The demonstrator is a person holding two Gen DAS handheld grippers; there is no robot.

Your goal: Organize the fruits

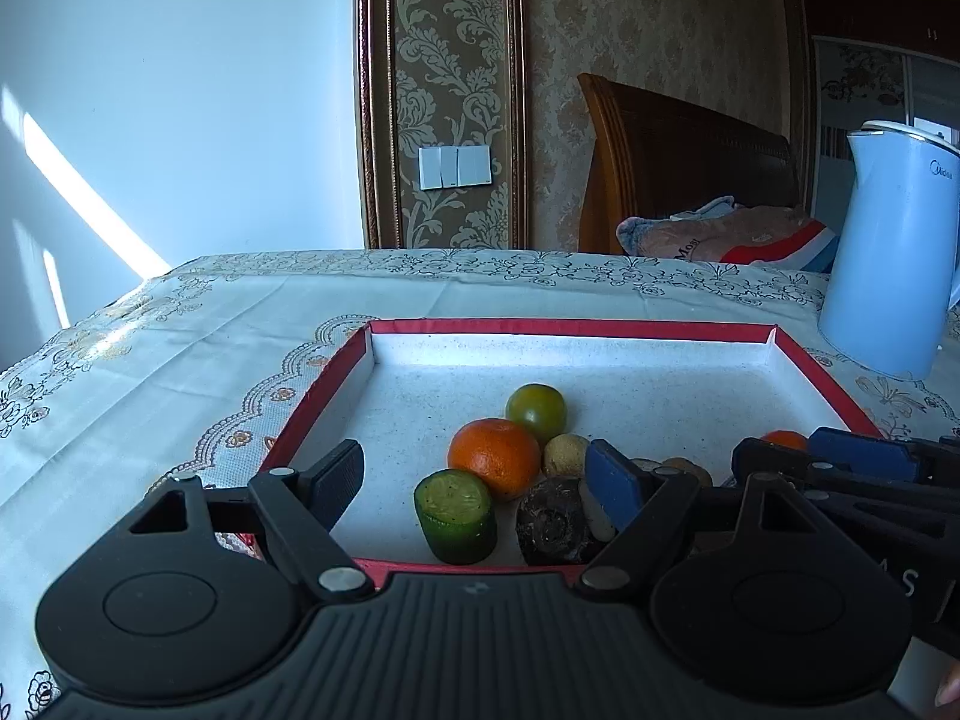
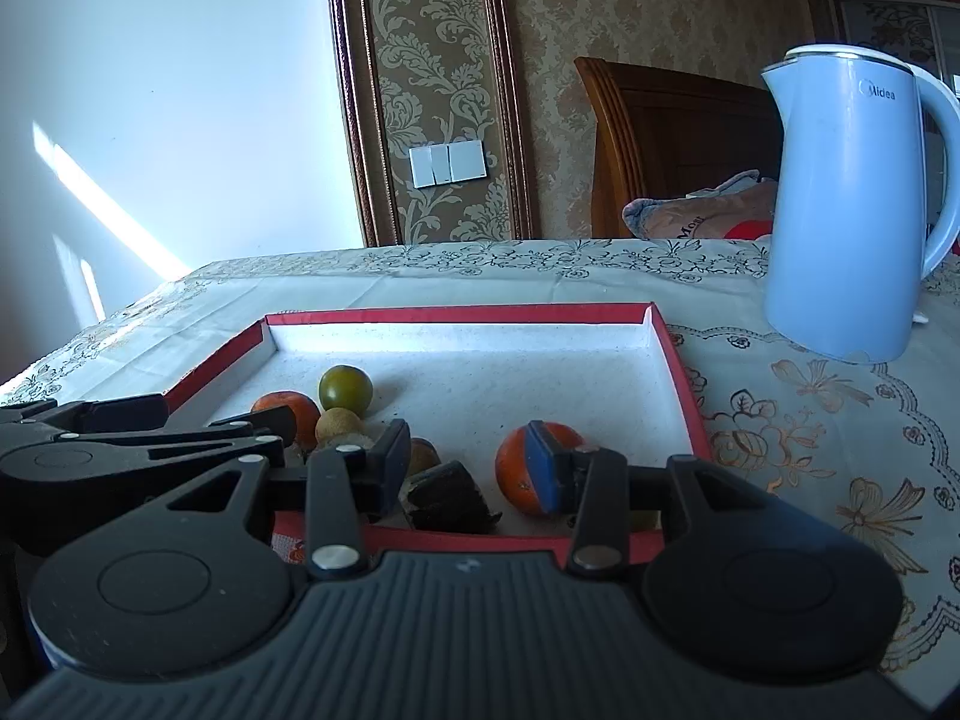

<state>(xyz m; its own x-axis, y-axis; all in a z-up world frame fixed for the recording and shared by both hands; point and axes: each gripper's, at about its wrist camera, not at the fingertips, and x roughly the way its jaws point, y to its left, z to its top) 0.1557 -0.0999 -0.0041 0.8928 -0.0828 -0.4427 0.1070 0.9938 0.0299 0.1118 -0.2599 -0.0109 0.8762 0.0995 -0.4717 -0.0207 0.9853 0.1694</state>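
While both of my hand-held grippers hang wide open at the near edge of the tray (image 1: 324, 402), the fruit sits bunched inside. I would close the left hand-held gripper (image 1: 480, 483) slowly on the orange (image 1: 493, 456), keeping clear of the right hand-held gripper (image 2: 474, 462).

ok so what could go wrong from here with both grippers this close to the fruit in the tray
1. The left gripper and right gripper sit side by side at the red-rimmed tray, open; they could knock each other when moving.
2. The fruit is bunched: the cucumber piece, an orange and a dark lump touch or nearly touch, so closing on one may shove the others.
3. The second orange lies against the right gripper's blue pad and may roll.
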